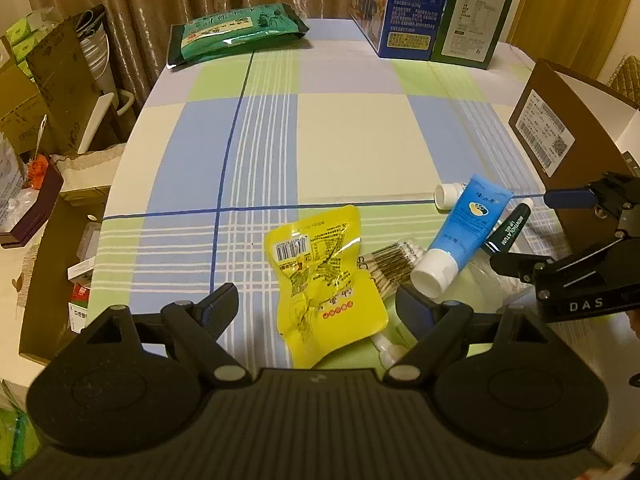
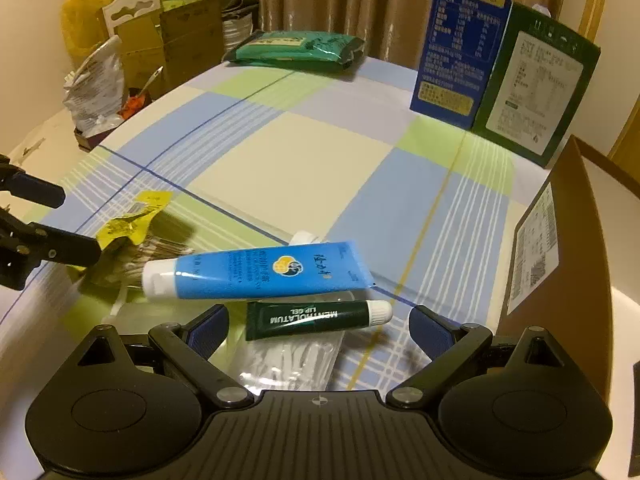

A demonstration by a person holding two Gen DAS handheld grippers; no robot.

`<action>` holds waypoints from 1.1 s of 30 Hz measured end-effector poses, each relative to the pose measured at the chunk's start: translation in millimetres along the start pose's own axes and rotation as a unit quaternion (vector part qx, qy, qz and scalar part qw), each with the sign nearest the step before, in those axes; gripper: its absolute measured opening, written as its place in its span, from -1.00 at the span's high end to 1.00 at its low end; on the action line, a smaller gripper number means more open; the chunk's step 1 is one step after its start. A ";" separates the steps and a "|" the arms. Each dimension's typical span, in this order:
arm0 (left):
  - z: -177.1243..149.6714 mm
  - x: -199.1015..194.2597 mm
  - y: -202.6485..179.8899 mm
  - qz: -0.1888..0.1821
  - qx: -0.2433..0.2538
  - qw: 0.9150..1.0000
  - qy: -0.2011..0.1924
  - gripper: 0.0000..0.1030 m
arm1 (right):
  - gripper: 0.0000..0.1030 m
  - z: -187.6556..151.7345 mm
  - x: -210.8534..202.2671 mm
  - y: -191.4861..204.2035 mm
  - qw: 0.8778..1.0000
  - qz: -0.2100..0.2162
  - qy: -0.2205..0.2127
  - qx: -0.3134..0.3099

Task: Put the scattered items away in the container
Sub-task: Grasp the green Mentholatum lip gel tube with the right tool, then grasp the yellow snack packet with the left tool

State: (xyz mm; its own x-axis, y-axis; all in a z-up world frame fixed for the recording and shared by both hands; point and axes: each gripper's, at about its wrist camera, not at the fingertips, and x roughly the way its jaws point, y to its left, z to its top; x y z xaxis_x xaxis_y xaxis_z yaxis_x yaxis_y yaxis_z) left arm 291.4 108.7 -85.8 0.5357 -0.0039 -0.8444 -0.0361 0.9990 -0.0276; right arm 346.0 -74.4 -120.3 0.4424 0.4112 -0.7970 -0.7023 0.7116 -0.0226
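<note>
Green tube point(image 2: 312, 319): "MENTHOLATUM LIP GEL" (inverted).

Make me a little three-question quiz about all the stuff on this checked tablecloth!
1. True or false: the dark green lip gel tube lies between the open jaws of the right gripper.
2. Which thing lies in front of the left gripper? A) crinkled yellow snack pouch B) a red mug C) a spoon
3. Fill in: the blue cream tube has a ____ cap.

Key: 1 true; 2 A; 3 white
</note>
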 end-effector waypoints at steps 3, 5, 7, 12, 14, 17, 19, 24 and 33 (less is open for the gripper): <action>1.0 4.4 1.3 -0.001 -0.001 1.000 0.005 -0.61 | -0.83 1.4 5.4 -2.3 1.000 0.004 0.003 0.000; 0.6 7.0 2.2 -0.001 -0.003 1.000 0.008 -0.61 | -0.82 0.9 8.0 -1.5 1.000 0.004 0.004 -0.006; -0.3 9.3 3.0 -0.001 -0.005 1.000 0.012 -0.61 | -0.70 -0.5 9.6 0.2 1.000 0.001 0.002 -0.016; -0.6 12.5 2.8 -0.004 -0.002 1.000 0.016 -0.61 | -0.58 -2.6 10.3 1.6 1.000 0.009 0.005 -0.017; -0.4 13.3 2.3 -0.006 0.001 1.000 0.017 -0.61 | -0.58 -2.8 8.7 0.6 1.000 0.007 0.004 -0.009; 1.8 14.4 1.6 -0.011 0.003 1.000 0.017 -0.61 | -0.58 -1.8 0.9 -1.0 1.000 0.008 -0.003 0.005; 3.2 16.8 1.0 -0.014 0.007 1.000 0.020 -0.62 | -0.58 -0.5 -4.7 -1.1 1.000 0.009 -0.006 0.011; 7.8 34.7 -1.1 -0.020 0.018 0.999 0.043 -0.62 | -0.58 -1.5 -12.9 -2.2 0.999 0.013 -0.009 0.029; 2.7 44.0 40.9 -0.082 -0.052 0.993 0.062 -0.18 | -0.58 -1.8 -23.8 -5.9 0.998 0.019 -0.018 0.052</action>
State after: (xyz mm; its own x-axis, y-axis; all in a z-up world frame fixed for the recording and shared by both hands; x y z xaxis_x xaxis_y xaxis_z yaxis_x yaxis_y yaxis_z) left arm 315.8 149.6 -122.7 0.4343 -0.1779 -0.8830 -0.0468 0.9745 -0.2194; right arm 338.7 -89.4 -102.2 0.4384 0.4574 -0.7737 -0.6581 0.7496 0.0702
